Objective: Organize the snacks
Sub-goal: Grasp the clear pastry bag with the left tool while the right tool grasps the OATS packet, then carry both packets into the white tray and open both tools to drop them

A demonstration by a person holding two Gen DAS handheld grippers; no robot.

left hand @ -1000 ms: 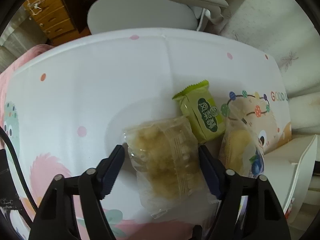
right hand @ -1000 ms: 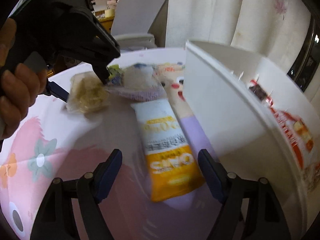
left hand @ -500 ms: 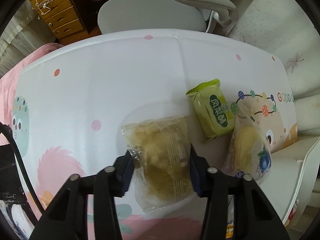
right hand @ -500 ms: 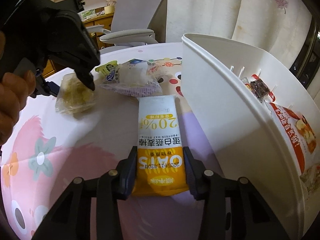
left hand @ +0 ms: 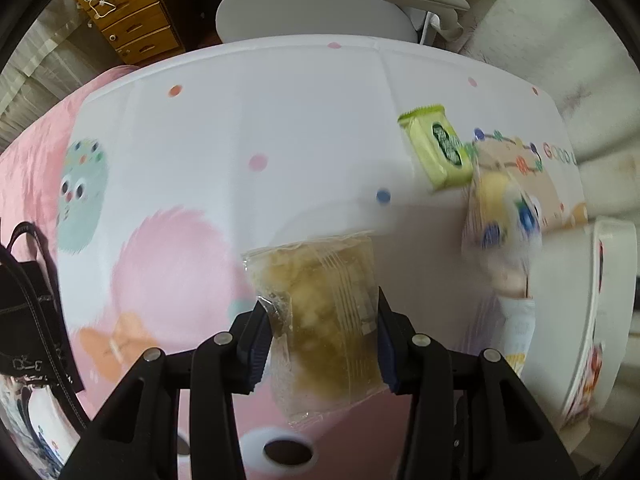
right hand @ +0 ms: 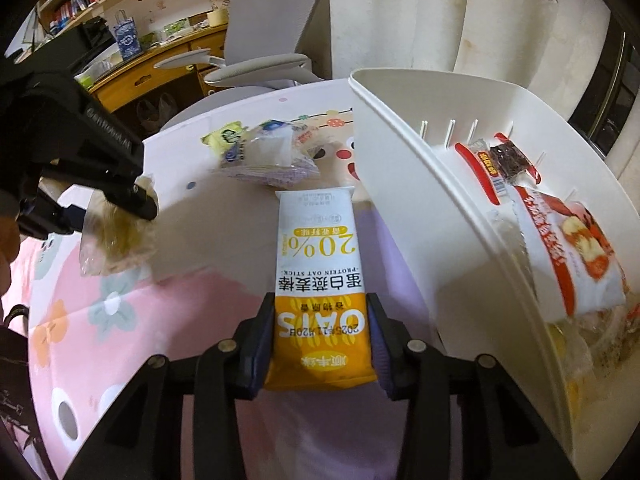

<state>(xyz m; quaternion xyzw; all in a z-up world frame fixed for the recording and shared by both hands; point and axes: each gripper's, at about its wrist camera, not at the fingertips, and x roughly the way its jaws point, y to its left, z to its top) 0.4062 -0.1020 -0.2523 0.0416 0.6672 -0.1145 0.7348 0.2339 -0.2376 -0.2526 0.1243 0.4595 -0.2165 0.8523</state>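
1. The left gripper (left hand: 322, 344) points straight down over the desk (left hand: 280, 120), its blue pads pinched on the sides of a clear-wrapped pastry (left hand: 320, 312) lifted off the cloth.
2. On the desk to the right lie a green snack packet (left hand: 438, 148) and a clear bag (left hand: 500, 220), neither blocking a gripper.
3. The right gripper (right hand: 320, 344) angles downward, jaws clamped on the orange end of an oat bar (right hand: 320, 280), just left of the white bin (right hand: 400, 160) that holds more snacks.
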